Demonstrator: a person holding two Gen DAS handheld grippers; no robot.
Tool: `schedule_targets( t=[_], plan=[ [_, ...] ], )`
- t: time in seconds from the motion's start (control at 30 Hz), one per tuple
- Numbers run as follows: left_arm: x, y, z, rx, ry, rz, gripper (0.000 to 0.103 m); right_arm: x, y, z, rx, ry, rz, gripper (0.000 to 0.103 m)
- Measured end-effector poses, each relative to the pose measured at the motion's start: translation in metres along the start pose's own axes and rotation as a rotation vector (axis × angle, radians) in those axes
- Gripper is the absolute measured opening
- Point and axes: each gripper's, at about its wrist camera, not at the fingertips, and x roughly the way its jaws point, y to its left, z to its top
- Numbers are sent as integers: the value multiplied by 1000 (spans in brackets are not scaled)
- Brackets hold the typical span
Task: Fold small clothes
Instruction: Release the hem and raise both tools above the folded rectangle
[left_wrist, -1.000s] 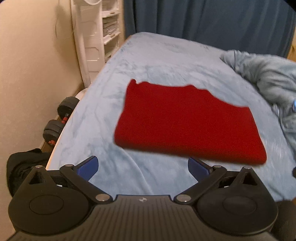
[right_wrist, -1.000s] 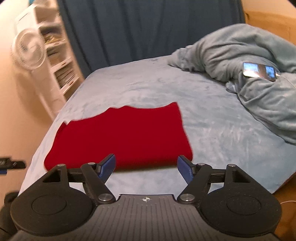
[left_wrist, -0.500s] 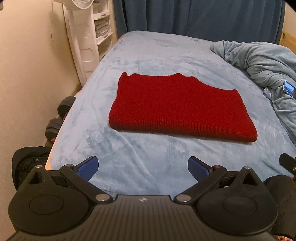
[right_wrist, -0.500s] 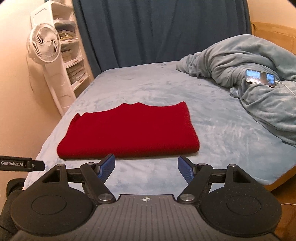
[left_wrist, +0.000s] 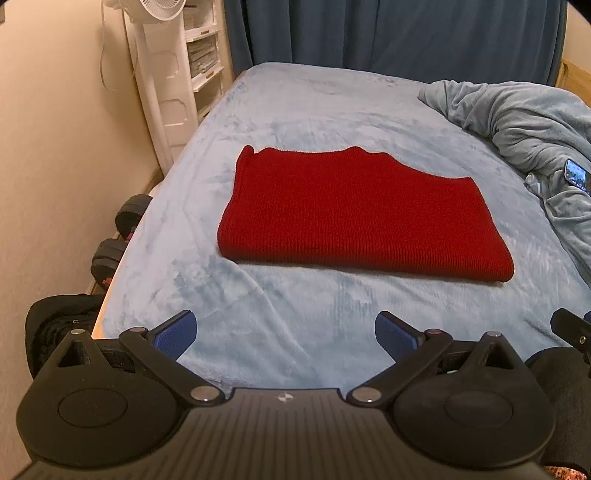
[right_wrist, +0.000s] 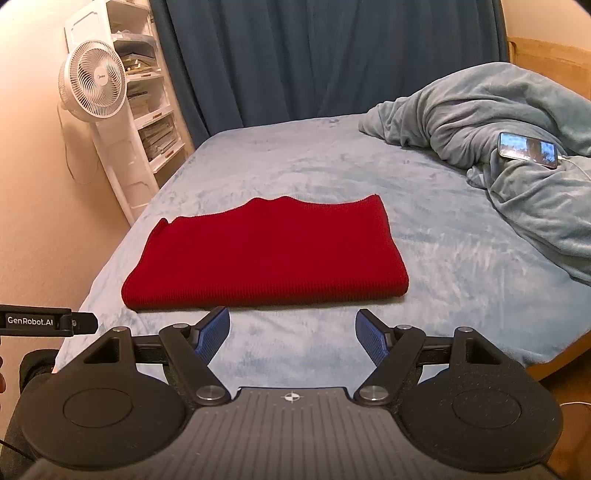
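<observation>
At the far left, a cream wall runs along the bed. A white fan stands there on its white column, and behind it is a white shelf unit with flat things in its compartments. On the floor beside the bed, two black dumbbell ends lie near the wall, and a black bag or cloth is in the corner below them; what it is, I cannot tell.

The left claw is open: its blue pads stand wide apart, with only the bed cover between them. It is held above the near edge of the bed and touches nothing.

The bed has a light blue fleece cover. On it, about in the middle, lies the red knitted garment, folded into a flat rectangle. Its near edge is a thick, straight fold; its far edge is a little wavy. It is well apart from both claws.

The right claw is also open, the pads apart and nothing between them. It is over the near edge of the bed, just before the red garment's near fold, without touching it.

A dark blue curtain hangs behind the bed. To the right, a grey-blue blanket is heaped on the bed, and a phone with a lit screen lies on top of it.
</observation>
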Motion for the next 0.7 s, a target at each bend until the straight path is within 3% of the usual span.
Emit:
schedule_targets(
  t=[0.7],
  plan=[
    [9, -3, -1, 15, 30, 2, 103, 10, -3, -4, 26, 33, 3, 78]
  ],
)
